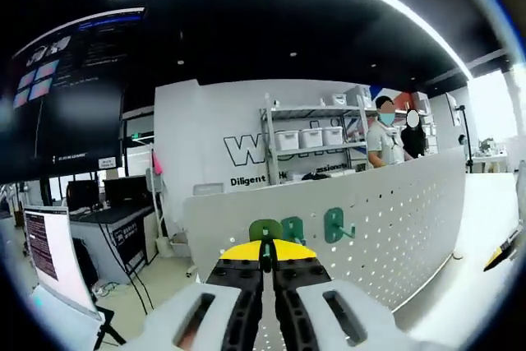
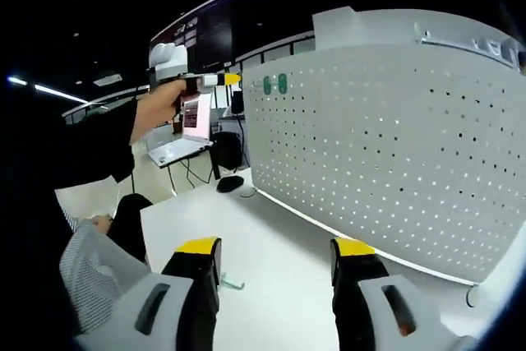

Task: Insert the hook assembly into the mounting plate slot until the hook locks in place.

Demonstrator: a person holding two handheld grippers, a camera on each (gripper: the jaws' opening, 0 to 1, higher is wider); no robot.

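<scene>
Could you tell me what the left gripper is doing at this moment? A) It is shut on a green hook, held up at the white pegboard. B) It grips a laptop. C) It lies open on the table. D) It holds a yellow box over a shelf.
A: the left gripper has its jaws closed on the green hook, held against the pegboard beside two mounted hooks.

hooks (image 1: 339, 225) on pegboard (image 1: 394, 228), shelves (image 1: 312, 141) behind
</scene>
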